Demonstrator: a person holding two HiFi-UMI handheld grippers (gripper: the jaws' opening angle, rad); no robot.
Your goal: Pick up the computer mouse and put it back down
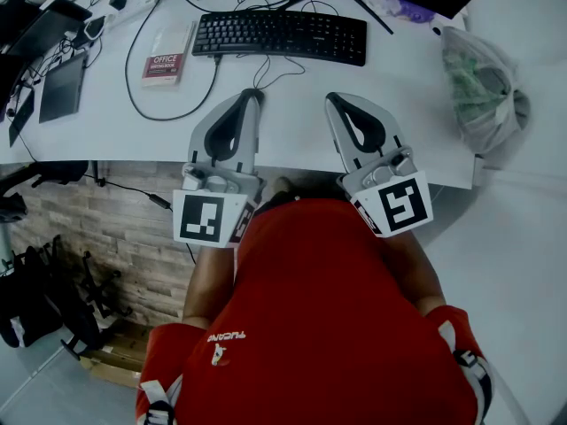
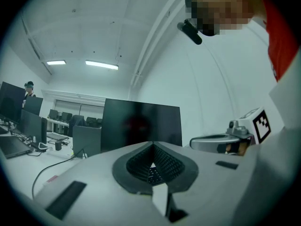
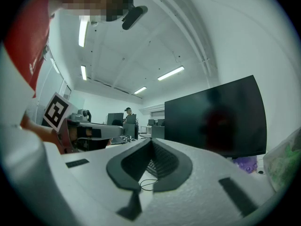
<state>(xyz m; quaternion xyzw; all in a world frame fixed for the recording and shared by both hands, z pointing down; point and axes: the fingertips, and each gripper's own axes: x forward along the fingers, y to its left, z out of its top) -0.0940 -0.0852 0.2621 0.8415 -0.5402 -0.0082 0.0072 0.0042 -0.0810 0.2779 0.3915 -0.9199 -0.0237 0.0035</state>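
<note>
Both grippers are held level over the front of the white desk (image 1: 106, 135), side by side and pointing at the black keyboard (image 1: 280, 35). My left gripper (image 1: 252, 96) is shut with nothing in it; in the left gripper view its jaws (image 2: 152, 144) meet at the tip. My right gripper (image 1: 332, 98) is also shut and empty, and its jaws (image 3: 151, 140) touch at the tip. I cannot clearly make out a computer mouse; a small dark rounded shape sits right at the left gripper's tip, mostly hidden by it. Thin black cables (image 1: 266, 71) lie between keyboard and grippers.
A book (image 1: 166, 56) lies left of the keyboard, with dark tablets (image 1: 62, 87) at the far left. A plastic bag (image 1: 478, 87) fills the desk's right end. A dark monitor (image 2: 141, 126) stands behind the keyboard. The person's red shirt (image 1: 328, 326) is below.
</note>
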